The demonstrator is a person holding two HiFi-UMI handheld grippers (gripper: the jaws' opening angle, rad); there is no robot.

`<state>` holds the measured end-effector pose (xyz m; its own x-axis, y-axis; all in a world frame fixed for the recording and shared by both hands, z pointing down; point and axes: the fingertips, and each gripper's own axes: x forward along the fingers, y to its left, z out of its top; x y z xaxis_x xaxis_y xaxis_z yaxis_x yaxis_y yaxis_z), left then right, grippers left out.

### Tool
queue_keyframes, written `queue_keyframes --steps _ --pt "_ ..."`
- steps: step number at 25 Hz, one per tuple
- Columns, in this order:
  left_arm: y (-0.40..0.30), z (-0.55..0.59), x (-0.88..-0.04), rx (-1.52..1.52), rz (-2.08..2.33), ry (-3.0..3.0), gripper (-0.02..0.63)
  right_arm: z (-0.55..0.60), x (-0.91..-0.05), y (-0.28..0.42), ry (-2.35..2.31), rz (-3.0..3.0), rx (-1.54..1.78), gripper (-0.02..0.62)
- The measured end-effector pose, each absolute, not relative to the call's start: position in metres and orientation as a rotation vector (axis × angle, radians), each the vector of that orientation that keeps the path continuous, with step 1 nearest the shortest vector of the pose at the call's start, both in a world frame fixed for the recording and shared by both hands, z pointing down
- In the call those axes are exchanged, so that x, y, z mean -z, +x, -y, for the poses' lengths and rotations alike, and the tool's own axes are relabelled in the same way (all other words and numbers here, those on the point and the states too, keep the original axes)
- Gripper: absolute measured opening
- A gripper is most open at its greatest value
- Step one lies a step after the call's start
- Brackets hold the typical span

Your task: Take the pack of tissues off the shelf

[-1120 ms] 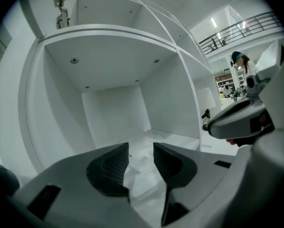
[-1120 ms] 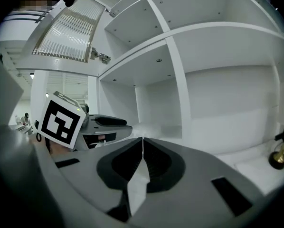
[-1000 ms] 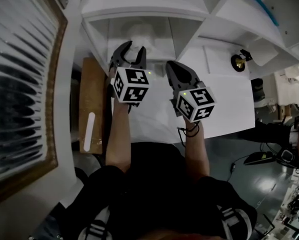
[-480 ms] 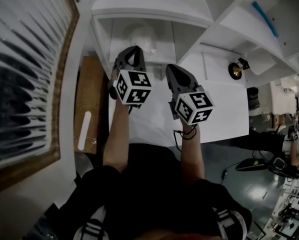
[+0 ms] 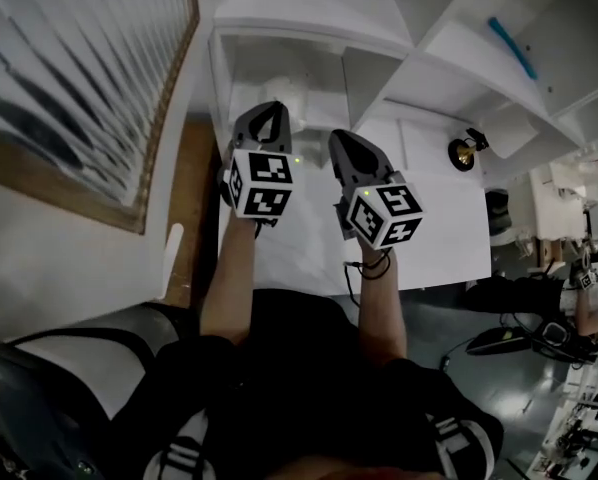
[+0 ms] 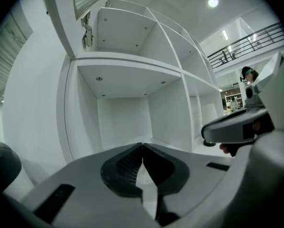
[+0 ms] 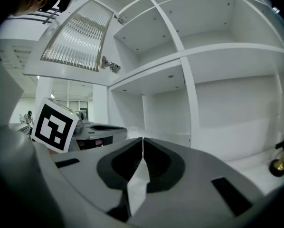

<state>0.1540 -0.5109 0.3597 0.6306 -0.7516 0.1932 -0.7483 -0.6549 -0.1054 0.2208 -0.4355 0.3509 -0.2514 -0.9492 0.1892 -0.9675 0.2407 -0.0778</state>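
Both claws are up at the white shelf unit (image 5: 309, 26), pointing into it almost level.

Left gripper (image 5: 269, 110): jaws have just been closing. Its own view shows the tips met, with nothing caught between them, only pale shelf surface through the gap lower down. It is clenched on air.

Right gripper (image 5: 339, 138): tips are also pressed together in its own view, and it is empty.

Key relation: the pack of tissues (image 5: 301, 86) sits inside the open cubby (image 5: 324, 63), straight ahead of the left gripper and just beyond its tips. The right gripper faces the divider on that cubby's right side, so it is off line. The left is clearly the nearer hand and the one already aimed.

The pack's look: from the head view it is only a pale, soft-edged lump, washed out against the white interior. I cannot make out print, wrapping or its long axis. In the left gripper view the jaw bodies cover the cubby's floor, so the pack does not show there.

My judgement: the left claw would have to reopen before it can take the pack, which is not yet gripped.

Also noted: a small brass-coloured ornament (image 5: 466, 152) on the lower ledge to the right, well apart from both claws.
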Motion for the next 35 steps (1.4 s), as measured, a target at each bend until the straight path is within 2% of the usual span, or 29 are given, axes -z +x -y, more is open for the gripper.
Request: queue_keyframes --steps 16,35 --pt "0.116 0.464 -0.311 0.107 -1.319 -2.876 0.017 0.409 -0.327 0.200 1.871 2.443 -0.213 0.023" --pt "0.140 0.372 -0.313 0.046 -1.358 -2.959 0.017 0.344 -0.307 0.237 1.885 2.503 -0.207 0.023"
